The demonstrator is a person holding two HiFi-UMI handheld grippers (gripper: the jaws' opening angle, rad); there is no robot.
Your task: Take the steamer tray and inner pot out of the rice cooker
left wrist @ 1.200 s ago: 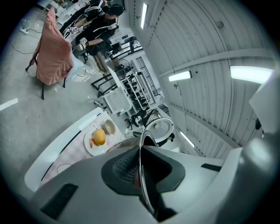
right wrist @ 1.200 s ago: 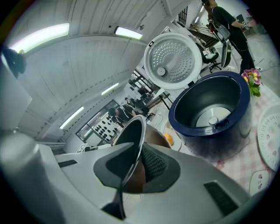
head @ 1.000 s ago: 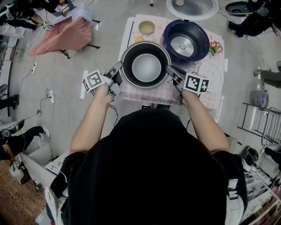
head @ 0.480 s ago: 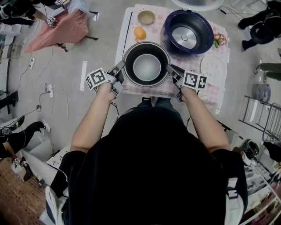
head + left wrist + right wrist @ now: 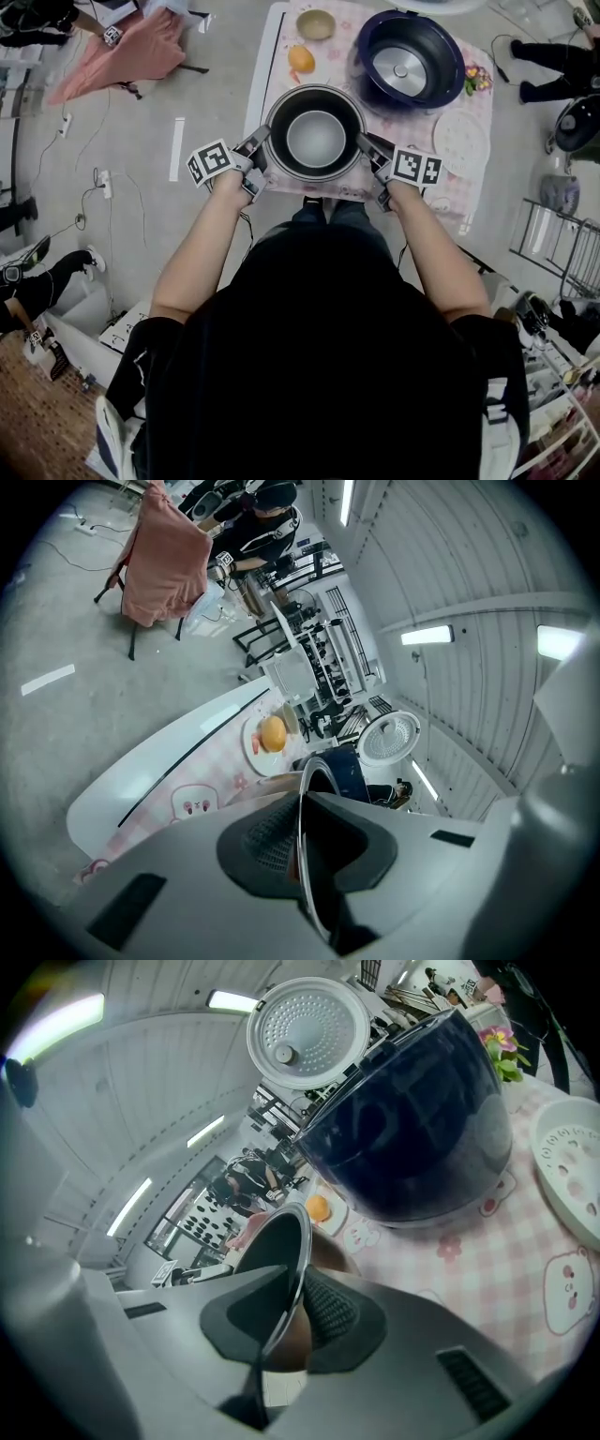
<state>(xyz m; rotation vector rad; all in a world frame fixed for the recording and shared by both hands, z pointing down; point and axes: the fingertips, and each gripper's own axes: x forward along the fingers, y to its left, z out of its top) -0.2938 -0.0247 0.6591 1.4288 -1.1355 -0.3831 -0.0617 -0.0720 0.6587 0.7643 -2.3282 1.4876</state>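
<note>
Since the earlier frames the inner pot (image 5: 314, 133) has been sinking toward the table, together with both grippers, and is now showing slightly smaller from the head view. The left gripper (image 5: 260, 142) is clamping the pot's left rim, with the thin metal edge (image 5: 302, 789) running between its ribbed pads. The right gripper (image 5: 364, 142) is pinching the opposite rim in the same way. The pot is hanging upright between them, over the near part of the pink checked tablecloth (image 5: 349, 47). Whether its base is touching the cloth cannot be told. The navy rice cooker (image 5: 410, 61) is standing beyond the pot to the right, apart from it, with its lid (image 5: 309, 1030) raised. The white perforated steamer tray (image 5: 459, 141) is lying on the cloth, right of the pot. An orange (image 5: 301, 58) and a small bowl (image 5: 316, 23) are sitting at the far left of the table.
</note>
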